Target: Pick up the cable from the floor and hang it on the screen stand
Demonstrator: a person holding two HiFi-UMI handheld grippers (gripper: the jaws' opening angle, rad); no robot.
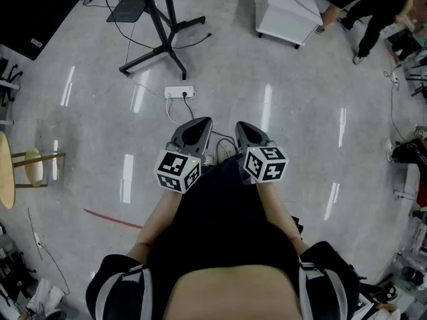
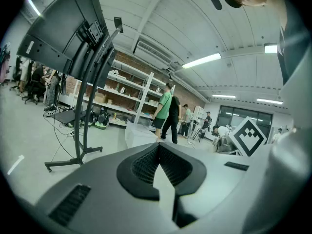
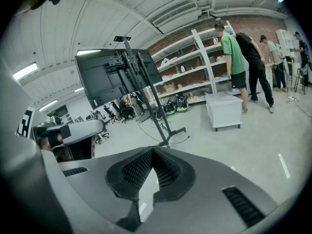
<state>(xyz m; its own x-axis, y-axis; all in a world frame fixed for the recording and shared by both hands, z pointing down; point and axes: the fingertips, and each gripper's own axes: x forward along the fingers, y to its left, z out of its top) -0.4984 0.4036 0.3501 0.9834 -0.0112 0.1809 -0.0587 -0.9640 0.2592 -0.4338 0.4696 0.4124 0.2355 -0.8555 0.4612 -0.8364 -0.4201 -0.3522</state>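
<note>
The black screen stand (image 1: 159, 29) rises from the grey floor at the back left; in the left gripper view the stand (image 2: 87, 87) carries a dark screen (image 2: 61, 28), and the right gripper view has the stand (image 3: 148, 99) further off. A white power strip (image 1: 179, 93) lies in front of it. A thin black cable (image 1: 224, 139) runs from there across the floor to just beyond my grippers. My left gripper (image 1: 201, 123) (image 2: 158, 145) and right gripper (image 1: 241, 126) (image 3: 152, 149) hover side by side near my body, both shut and holding nothing.
A white wheeled cabinet (image 1: 285, 11) stands at the back, with people (image 1: 373, 5) beside it. A wooden stool (image 1: 27, 167) is at the left, and a red line (image 1: 110, 218) marks the floor. Shelving (image 2: 126, 94) lines the far wall. More cables trail round the stand's base.
</note>
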